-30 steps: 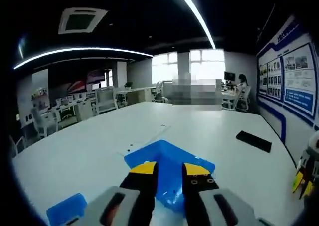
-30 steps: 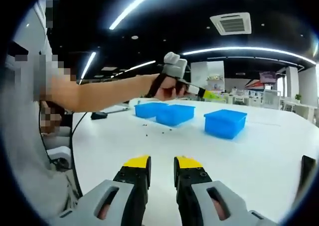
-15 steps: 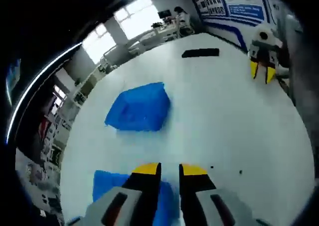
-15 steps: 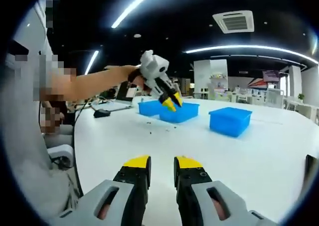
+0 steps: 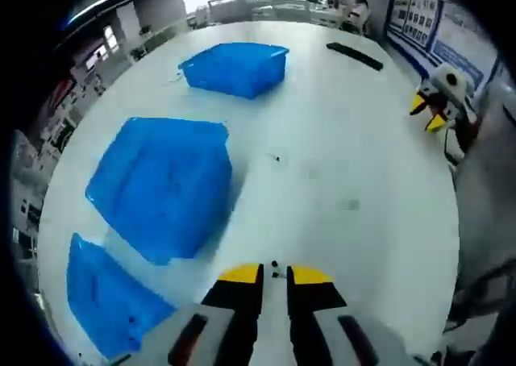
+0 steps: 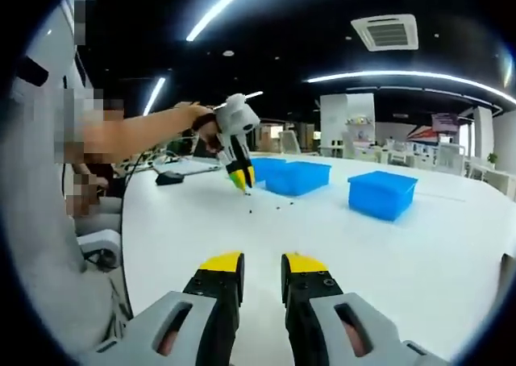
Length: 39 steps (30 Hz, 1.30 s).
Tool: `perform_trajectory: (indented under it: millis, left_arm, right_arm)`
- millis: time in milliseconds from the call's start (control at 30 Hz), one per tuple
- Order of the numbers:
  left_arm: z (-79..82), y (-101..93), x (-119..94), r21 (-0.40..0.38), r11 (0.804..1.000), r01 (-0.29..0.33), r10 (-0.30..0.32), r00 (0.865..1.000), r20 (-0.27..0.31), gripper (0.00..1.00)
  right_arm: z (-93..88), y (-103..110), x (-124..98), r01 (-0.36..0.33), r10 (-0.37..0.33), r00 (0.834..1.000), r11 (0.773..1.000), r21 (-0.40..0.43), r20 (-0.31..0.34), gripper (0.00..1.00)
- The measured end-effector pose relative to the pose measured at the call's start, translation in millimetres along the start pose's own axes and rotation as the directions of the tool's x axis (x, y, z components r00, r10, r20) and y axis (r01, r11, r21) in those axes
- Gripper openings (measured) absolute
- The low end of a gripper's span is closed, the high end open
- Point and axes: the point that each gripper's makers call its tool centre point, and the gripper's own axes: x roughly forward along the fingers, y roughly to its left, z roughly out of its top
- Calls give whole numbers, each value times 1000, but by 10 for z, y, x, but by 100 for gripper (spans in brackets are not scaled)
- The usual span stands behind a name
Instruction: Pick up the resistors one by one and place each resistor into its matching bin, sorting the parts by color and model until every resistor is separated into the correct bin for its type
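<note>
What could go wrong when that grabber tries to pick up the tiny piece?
The resistor at the tips of the left hand-held gripper is tiny, so it may slip out or flick away on the smooth white table. Other small parts look alike, so one might land in the wrong blue bin.

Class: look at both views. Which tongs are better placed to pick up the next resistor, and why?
Left. The left tongs point down at a small resistor by their tips; the right tongs hover level over bare table.

White table (blue bins, resistors)
</note>
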Motion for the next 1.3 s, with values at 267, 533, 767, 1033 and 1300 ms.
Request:
perform_trajectory:
  millis: [267,533,767,1033,1300]
  left_arm:
    - [-51,26,100,-28,1000,-11,11,1000,-1,13]
    - [-45,-50,112,-21,1000,20,-19,999,33,5]
    - [106,-99,51,43,999,2,-7,993,121,5]
    - [507,-288,-165,76,995,57,-76,954,291,5]
    - [384,-258,-46,-34,996,85,-74,967,244,5]
  right_arm:
    - [-40,-35,-40,12,-12,1000,1000,1,-15,21]
    - [-61,-43,-48,14,-14,1000,1000,2,-24,21]
    - [-23,-26,-34,12,-12,1000,1000,-3,-15,21]
    - [-44,-5,-57,9,-9,1000,1000,-6,-24,21]
    - [-51,-25,-96,13,-14,1000,1000,-9,-26,21]
